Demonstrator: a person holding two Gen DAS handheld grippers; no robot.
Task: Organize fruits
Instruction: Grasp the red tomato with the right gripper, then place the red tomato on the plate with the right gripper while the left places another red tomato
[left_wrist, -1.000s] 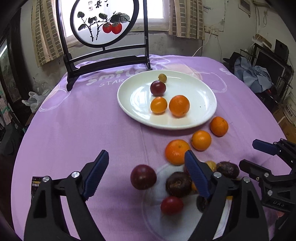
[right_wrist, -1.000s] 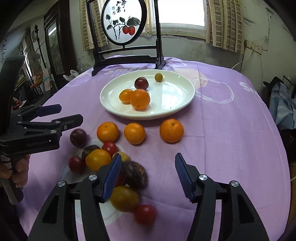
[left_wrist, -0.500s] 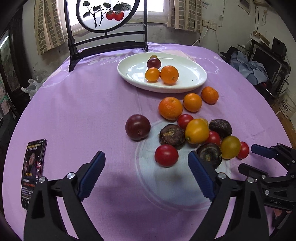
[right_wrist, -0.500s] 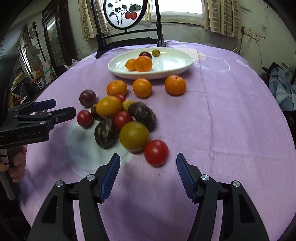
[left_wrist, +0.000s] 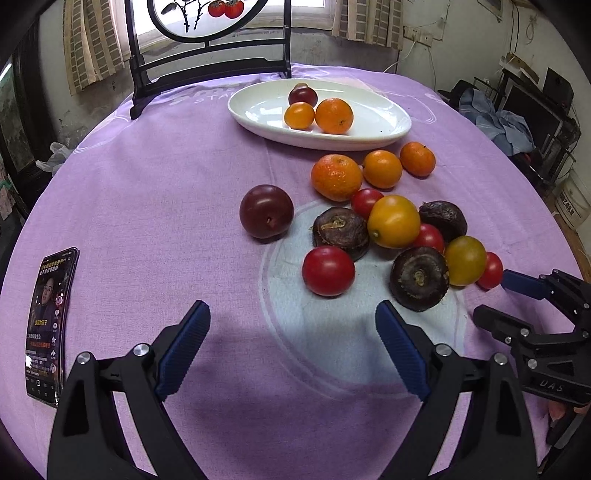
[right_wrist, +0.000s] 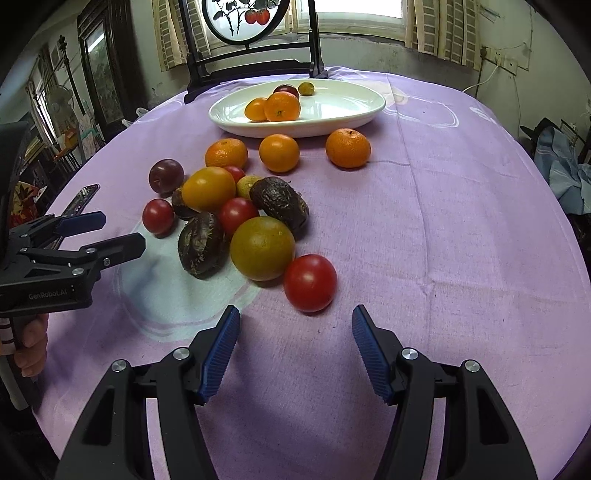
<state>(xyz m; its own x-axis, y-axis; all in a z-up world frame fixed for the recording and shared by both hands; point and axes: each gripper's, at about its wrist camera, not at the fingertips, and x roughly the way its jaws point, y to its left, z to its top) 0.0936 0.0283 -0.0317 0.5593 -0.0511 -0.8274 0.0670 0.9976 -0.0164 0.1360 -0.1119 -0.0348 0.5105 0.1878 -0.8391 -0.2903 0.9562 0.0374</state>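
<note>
Fruits lie ahead of both downward-tilted, released claws: left, right.

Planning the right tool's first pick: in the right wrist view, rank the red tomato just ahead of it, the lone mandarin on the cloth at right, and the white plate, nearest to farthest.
1. Red tomato, just ahead of the right tool.
2. Lone mandarin, mid-table, right.
3. White plate, far end.

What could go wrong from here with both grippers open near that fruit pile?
1. The round red tomato nearest the right gripper lies loose on the purple cloth; a glancing pad could roll it away.
2. The fruits touch, so closing on one may shove the olive-yellow tomato.
3. The left gripper works close by; the two could collide.
</note>
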